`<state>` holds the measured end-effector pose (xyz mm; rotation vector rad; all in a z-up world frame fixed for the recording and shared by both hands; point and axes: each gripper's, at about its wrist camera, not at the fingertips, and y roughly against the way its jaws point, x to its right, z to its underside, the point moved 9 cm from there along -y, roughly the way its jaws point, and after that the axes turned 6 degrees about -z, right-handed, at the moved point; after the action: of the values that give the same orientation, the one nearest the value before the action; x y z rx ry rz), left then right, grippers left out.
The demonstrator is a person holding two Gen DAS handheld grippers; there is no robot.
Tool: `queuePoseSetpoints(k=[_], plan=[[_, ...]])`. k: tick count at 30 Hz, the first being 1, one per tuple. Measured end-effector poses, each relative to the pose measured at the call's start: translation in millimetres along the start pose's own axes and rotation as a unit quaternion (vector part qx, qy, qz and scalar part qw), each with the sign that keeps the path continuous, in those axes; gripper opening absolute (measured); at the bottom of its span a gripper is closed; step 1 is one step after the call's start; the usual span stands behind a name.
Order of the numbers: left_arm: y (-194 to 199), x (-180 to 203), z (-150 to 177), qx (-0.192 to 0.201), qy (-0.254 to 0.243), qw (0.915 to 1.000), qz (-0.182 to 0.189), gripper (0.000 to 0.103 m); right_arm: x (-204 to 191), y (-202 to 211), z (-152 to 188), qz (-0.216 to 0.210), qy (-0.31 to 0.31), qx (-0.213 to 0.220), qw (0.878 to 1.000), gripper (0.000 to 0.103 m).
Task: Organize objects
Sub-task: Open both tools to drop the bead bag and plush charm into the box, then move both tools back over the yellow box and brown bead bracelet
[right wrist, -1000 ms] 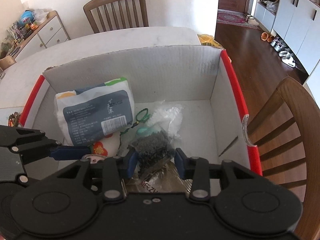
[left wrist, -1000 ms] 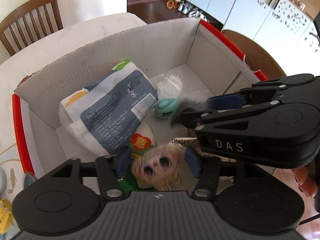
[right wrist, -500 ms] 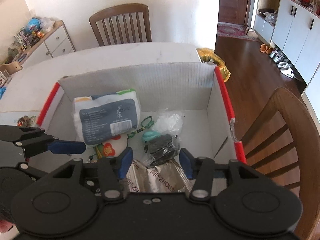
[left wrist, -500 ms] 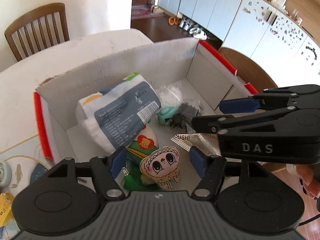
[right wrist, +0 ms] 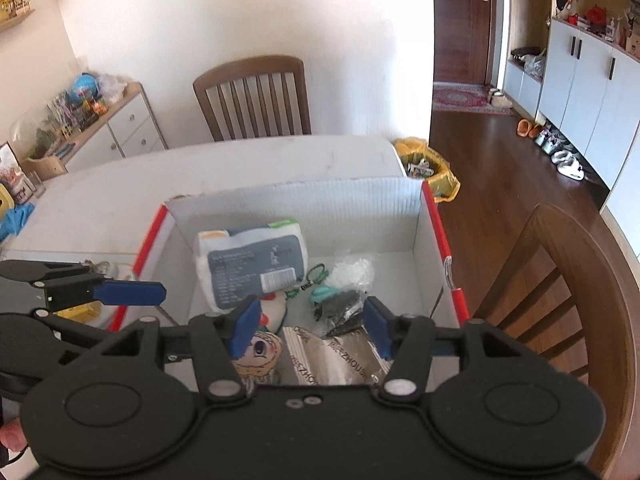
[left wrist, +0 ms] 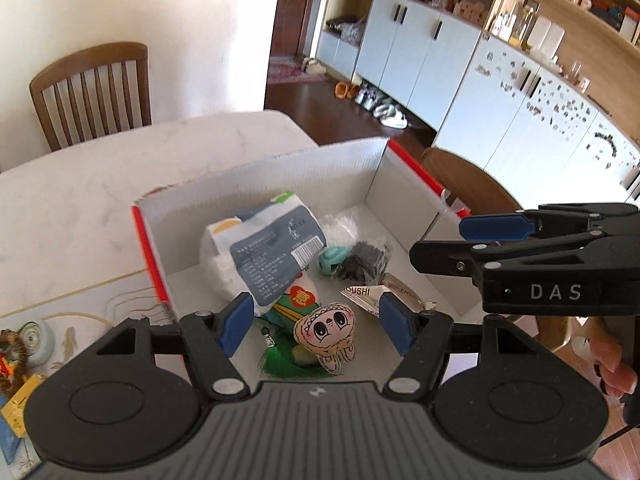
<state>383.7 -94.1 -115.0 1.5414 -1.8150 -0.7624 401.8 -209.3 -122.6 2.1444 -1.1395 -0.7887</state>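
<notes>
1. Marble-look table (left wrist: 80, 208) carries clutter at its left edge: a small round grey dish (left wrist: 36, 338) and a yellow packet (left wrist: 18, 400).
2. Cardboard box (left wrist: 280, 168), white inside with red rims, stands on the table with its top open.
3. Left gripper (left wrist: 316, 324) hangs above the box's near left part, jaws apart and nothing between the blue pads.
4. A white pack with a grey-blue label (left wrist: 264, 252) leans in the left half of the box.
5. Just in front of it lie a green and red charm (left wrist: 294, 304) and a flat cartoon-face doll (left wrist: 326, 330), touching each other.
6. A teal round thing (left wrist: 332, 260) sits near the middle, beside a clear bag of dark bits (left wrist: 362, 260).
7. A silver snack packet (right wrist: 332, 356) lies by the near wall, under that bag's edge.
8. Right gripper (right wrist: 310, 328) hovers over the near right part; its jaws have just been opening and now stand apart, clear of the dark bag below.
9. A wooden chair (right wrist: 568, 280) stands to the right of the box.
</notes>
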Motion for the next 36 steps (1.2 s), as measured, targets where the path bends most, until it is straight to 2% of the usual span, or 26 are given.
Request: queuePoseSetpoints(k=[9,13,21,25,27,36], plan=[[42.2,-22.9,3.9,0.032,0.014,0.9994,0.007,0.072,-24.8,27.6,0.0,-0.001,-0.002,0.043,0.999,0.072],[57.5,-36.9,7.5,0.041,0.018,0.9989,0.009,0.081,-40.1,33.8,0.4,-0.008,-0.009,0.054,0.998,0.077],[84.6,-69.0,14.7,0.059,0.021,0.9980,0.001,0.084,-73.6,43.8,2.1,-0.021,-0.019,0.078,0.997,0.090],[94.6,-88.4,19.1,0.064,0.026,0.9976,0.001,0.091,-89.8,45.8,4.5,-0.024,-0.027,0.088,0.995,0.096],[98.8,-98.7,21.7,0.066,0.030,0.9973,0.000,0.098,-97.5,45.6,5.5,-0.027,-0.032,0.093,0.995,0.098],[112.4,-145.1,30.1,0.076,0.033,0.9964,-0.017,0.103,-142.8,38.2,11.8,-0.025,-0.022,0.100,0.994,0.100]])
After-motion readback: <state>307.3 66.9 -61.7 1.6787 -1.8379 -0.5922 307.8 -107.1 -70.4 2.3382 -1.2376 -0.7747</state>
